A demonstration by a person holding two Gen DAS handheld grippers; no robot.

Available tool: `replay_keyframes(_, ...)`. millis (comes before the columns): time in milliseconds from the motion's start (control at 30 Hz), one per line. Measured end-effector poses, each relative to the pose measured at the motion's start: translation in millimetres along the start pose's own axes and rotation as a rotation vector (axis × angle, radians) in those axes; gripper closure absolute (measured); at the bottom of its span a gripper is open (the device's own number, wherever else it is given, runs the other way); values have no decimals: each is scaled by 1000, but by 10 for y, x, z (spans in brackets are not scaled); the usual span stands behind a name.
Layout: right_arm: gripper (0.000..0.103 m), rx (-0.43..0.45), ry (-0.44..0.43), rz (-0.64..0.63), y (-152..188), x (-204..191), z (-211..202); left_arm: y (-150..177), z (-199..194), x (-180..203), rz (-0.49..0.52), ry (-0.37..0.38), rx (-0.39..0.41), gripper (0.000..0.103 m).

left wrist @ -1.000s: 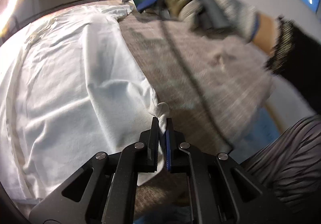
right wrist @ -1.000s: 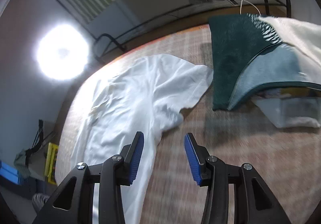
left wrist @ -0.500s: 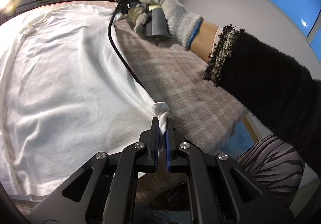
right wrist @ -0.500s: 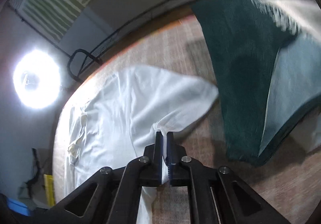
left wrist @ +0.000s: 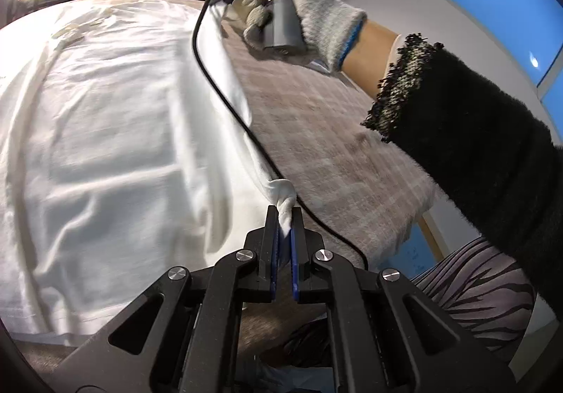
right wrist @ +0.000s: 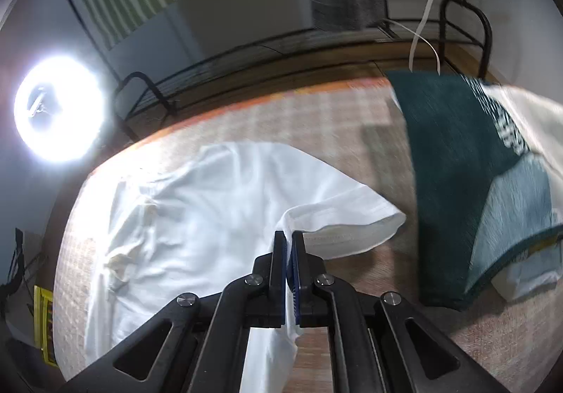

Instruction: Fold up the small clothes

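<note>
A white T-shirt (left wrist: 116,132) lies spread on a checked brown tablecloth (left wrist: 316,125). My left gripper (left wrist: 285,217) is shut on a bunched corner of the shirt's right edge, near the table's front. My right gripper (right wrist: 289,241) is shut on the shirt (right wrist: 197,217) at the fold beside its short sleeve (right wrist: 352,220). In the left wrist view the gloved hand holding the right gripper (left wrist: 278,23) is at the shirt's far right edge, and its black cable (left wrist: 225,97) trails over the cloth.
A stack of dark green and pale blue folded clothes (right wrist: 468,175) lies to the right of the shirt. A black metal rail (right wrist: 147,94) runs along the table's far edge. A bright lamp (right wrist: 56,111) glares at left.
My right gripper, open a second ago, has moved onto the shirt and shut on it near the sleeve. My left gripper keeps its hold on the shirt corner.
</note>
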State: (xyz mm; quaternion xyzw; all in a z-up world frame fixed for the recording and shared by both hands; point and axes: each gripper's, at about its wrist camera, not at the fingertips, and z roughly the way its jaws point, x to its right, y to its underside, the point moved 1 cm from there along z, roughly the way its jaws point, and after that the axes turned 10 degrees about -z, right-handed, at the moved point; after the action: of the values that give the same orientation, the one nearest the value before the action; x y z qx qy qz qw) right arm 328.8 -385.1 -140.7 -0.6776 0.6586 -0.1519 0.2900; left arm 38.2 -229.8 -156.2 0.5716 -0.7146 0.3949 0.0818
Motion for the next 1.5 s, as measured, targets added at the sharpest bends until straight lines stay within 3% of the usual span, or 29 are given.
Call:
replay_keyframes(200, 103, 19, -18, -119, -187, -610, -35, 36, -293, -228, -35, -22, 43, 100)
replay_keyframes(433, 103, -28, -24, -287, -214, -1409, 327, 46, -538, -669, -143, -105, 75, 100)
replay_keyframes(667, 102, -90, -31, -349, -110, -1721, 670, 91, -521, -793, -149, -161, 60, 100)
replay_keyframes(733, 91, -122, -54, -348, -85, -1727, 750, 84, -524, -754, -144, -168, 57, 100)
replay_keyframes(767, 74, -135, -83, -337, -80, -1700, 762, 79, -543, -741, -136, -182, 58, 100)
replay_keyframes(800, 67, -136, -123, -321, -87, -1654, 734, 65, -608, -757, -131, -189, 58, 100)
replay_keyframes(900, 66, -87, -288, -228, -192, -1420, 460, 89, -766, -767, -115, -182, 69, 94)
replay_keyframes(967, 66, -33, -325, -177, -269, -1246, 250, 92, -907, -757, -108, -157, 91, 91)
replay_keyframes(1100, 66, 9, -235, -82, -358, -830, 103, 70, -1063, -710, -63, -175, 128, 91)
replay_keyframes(1200, 66, -9, -230, -32, -336, -630, 220, 51, -1133, -763, -50, -178, 143, 91)
replay_keyframes(1433, 66, -73, -212, -93, -346, -842, 591, 25, -1200, -992, -72, -228, 156, 91)
replay_keyframes(1500, 68, -103, -170, -126, -351, -924, 688, 12, -1211, -1071, -92, -232, 158, 91)
